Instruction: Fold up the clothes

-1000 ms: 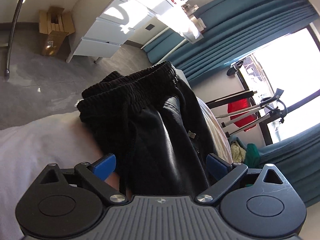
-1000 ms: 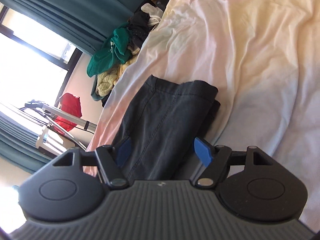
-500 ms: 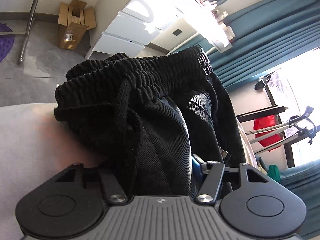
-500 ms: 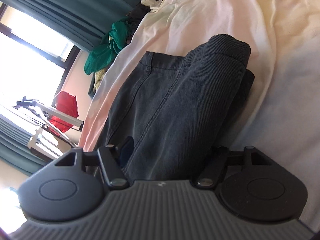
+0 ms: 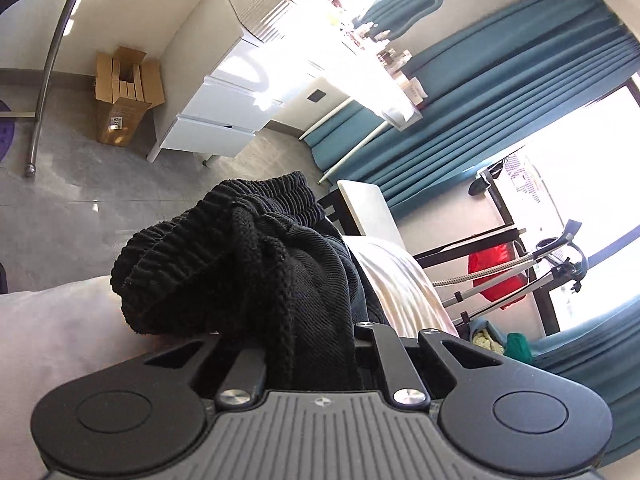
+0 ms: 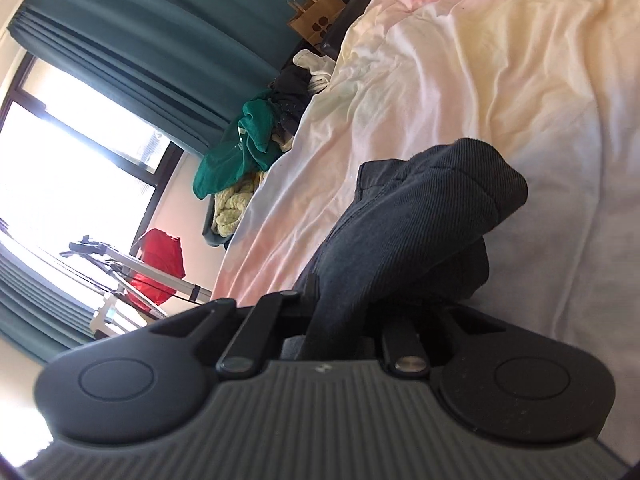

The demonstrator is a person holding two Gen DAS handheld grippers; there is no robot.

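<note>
At the lower centre of both wrist views, black drawstring trousers (image 5: 256, 276) bunched on the bed (image 6: 500, 80), waistband clamped in left claw (image 5: 312, 360), hem end pinched by closing right claw (image 6: 336, 320).

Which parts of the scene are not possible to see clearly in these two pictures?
- Left gripper pads, left wrist view: buried in the black trousers.
- Right gripper pads, right wrist view: covered by the trouser leg.
- Window: overexposed, outside unreadable.
</note>
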